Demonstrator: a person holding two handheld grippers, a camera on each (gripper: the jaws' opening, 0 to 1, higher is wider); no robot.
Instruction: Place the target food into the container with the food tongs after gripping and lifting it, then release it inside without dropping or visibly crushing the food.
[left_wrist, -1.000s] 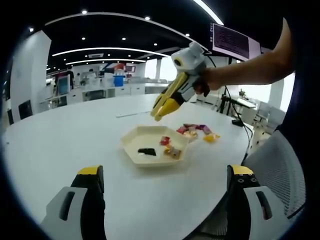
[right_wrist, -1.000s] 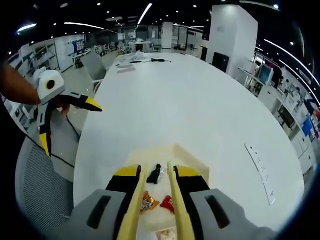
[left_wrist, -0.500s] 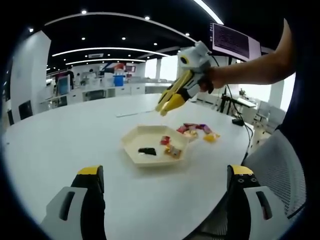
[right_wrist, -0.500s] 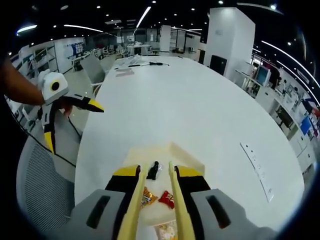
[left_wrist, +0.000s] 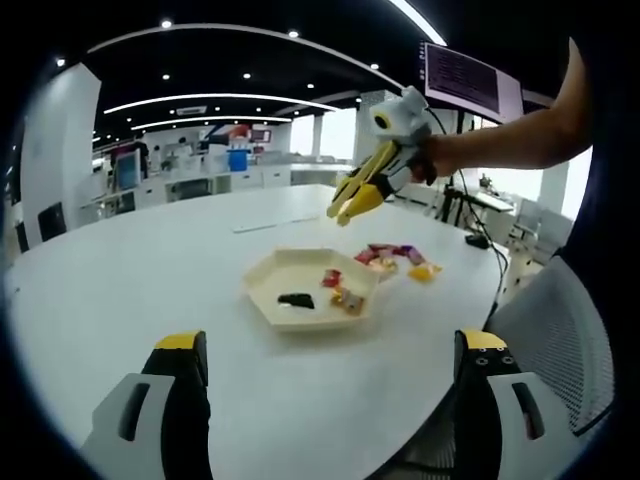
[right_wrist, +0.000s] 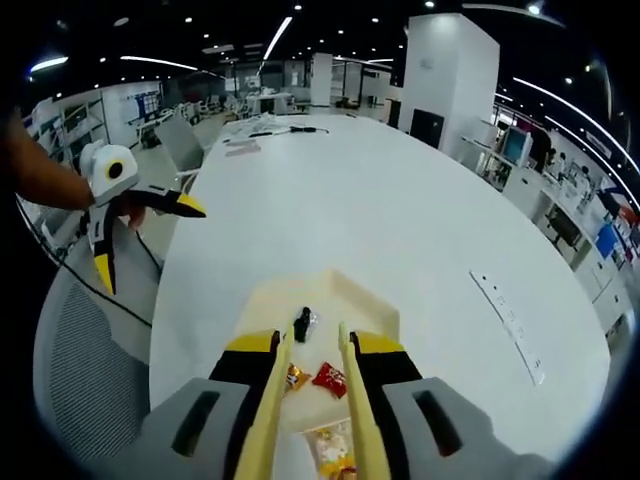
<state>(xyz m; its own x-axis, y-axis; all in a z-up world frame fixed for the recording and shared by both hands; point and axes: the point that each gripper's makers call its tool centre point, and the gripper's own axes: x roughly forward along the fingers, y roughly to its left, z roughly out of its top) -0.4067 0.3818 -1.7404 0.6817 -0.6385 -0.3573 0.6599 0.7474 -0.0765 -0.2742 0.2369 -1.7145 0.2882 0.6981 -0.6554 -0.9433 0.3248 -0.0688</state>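
While the right gripper (left_wrist: 347, 208) hangs above the counter (left_wrist: 150, 270) with the yellow tongs (right_wrist: 308, 400) between its jaws, nothing is pinched in the tips. The left gripper (left_wrist: 330, 410) has its jaws spread wide. Loose food (left_wrist: 395, 260) lies just beside the container (left_wrist: 262, 290). I would lower slowly and squeeze one piece gently.

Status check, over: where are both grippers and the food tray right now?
Right gripper holding yellow tongs, nothing between them, above the table. Left gripper open, off the table edge. Tray holds three wrapped snacks; more snacks beside it. Nothing in the way.
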